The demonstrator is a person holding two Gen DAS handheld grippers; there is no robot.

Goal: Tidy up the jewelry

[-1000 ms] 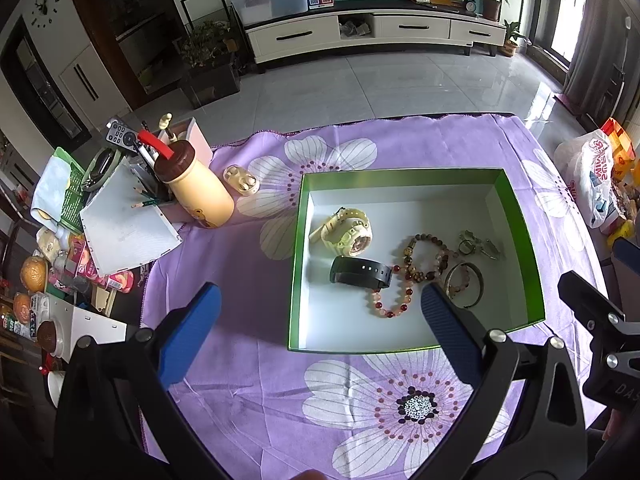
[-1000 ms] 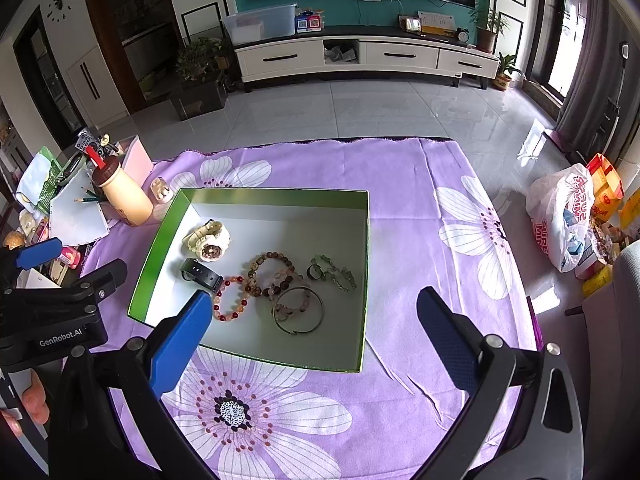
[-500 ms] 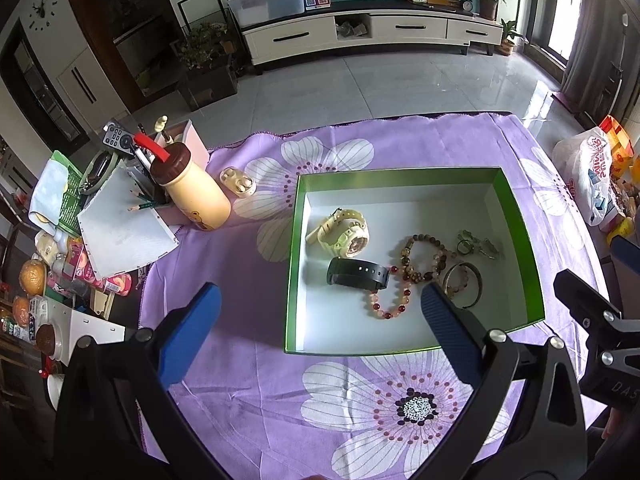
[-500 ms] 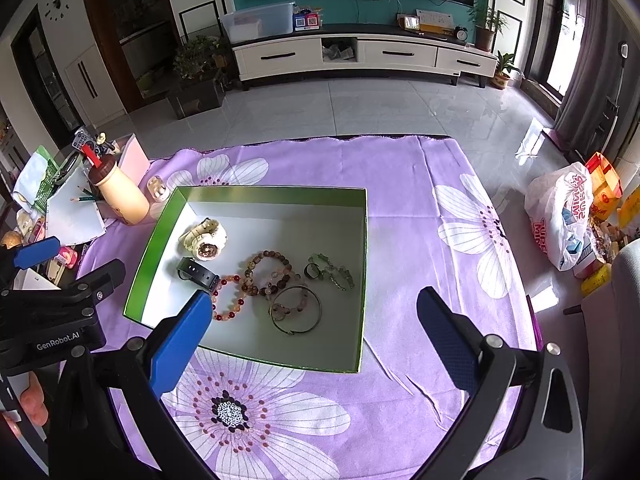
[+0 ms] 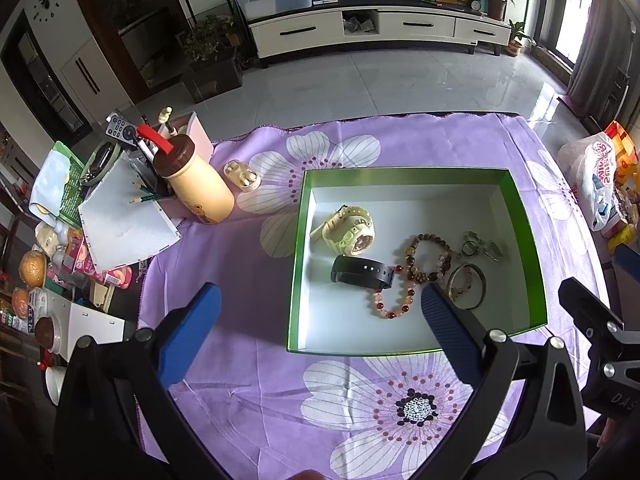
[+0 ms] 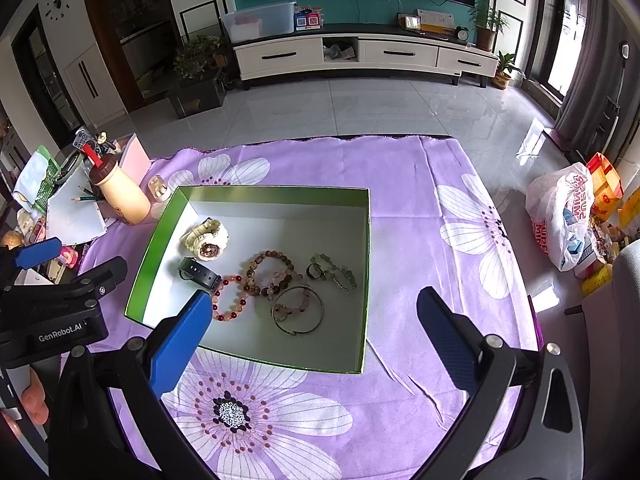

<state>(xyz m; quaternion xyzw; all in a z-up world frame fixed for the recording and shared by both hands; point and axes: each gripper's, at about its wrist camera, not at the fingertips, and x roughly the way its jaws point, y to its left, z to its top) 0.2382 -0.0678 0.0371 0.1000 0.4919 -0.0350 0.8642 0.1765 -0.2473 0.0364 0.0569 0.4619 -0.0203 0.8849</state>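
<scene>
Hovering over one green box (image 5: 520, 216): left gripper (image 5: 316, 312) and right gripper (image 6: 314, 316), both spread wide, holding nothing.
Inside lie two watches (image 5: 352, 230), three bead bracelets (image 6: 268, 268), one bangle (image 6: 298, 310).

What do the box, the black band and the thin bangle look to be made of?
Box: likely cardboard, glossy green walls, matte white floor, crisp folded corners. Black band: probably rubber or silicone, matte, with strap holes. Thin bangle: apparently metal, a slim dark ring with a dull sheen.
</scene>
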